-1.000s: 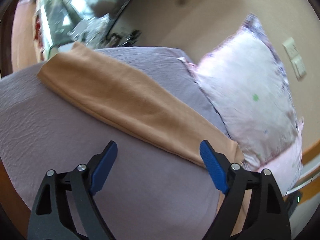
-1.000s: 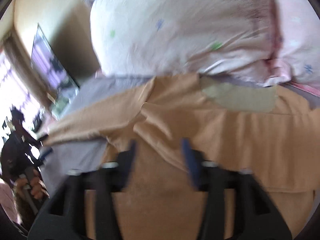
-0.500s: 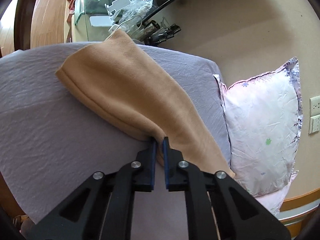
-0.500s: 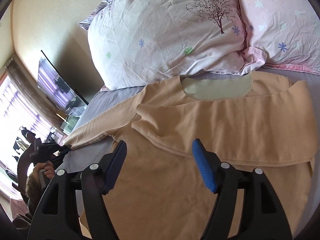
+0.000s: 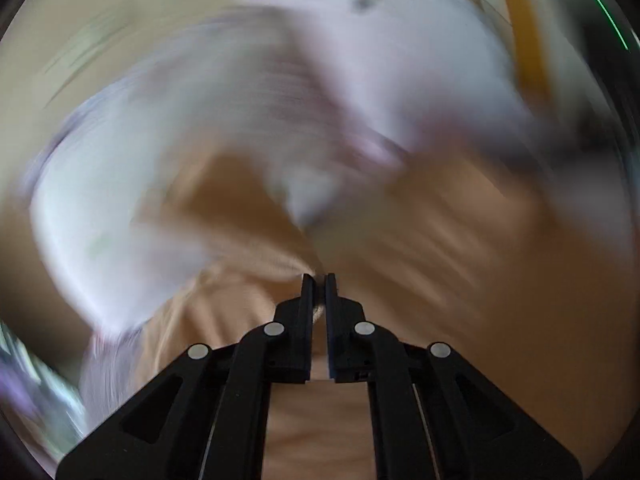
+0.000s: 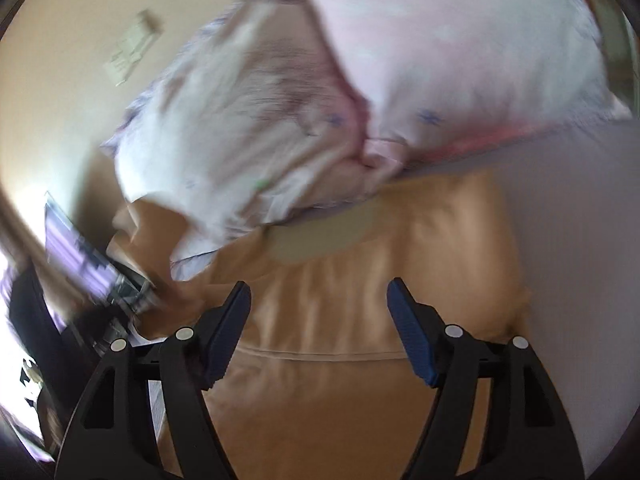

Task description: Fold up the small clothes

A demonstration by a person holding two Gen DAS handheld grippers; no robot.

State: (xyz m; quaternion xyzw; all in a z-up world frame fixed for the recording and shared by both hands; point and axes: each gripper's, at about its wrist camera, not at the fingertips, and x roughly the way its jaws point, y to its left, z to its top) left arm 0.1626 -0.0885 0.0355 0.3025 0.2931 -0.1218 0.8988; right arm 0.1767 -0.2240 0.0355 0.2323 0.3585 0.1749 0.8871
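Note:
A tan long-sleeved top [image 6: 360,292] lies on the lilac bed sheet [image 6: 580,240], its neckline towards the pillows and one sleeve folded across its body. My right gripper [image 6: 318,296] is open and empty, just above the folded sleeve. In the blurred left wrist view my left gripper [image 5: 319,278] is shut on the other tan sleeve [image 5: 420,240], which trails from the jaws over the top.
Two pale floral pillows [image 6: 440,60] lean against the beige wall [image 6: 60,80] at the head of the bed. A dark TV screen [image 6: 80,248] and cluttered furniture stand at the left of the right wrist view.
My left gripper closed on the sleeve and has swung it fast from the bed's side towards the pillows. My right gripper stayed open and shifted over the top.

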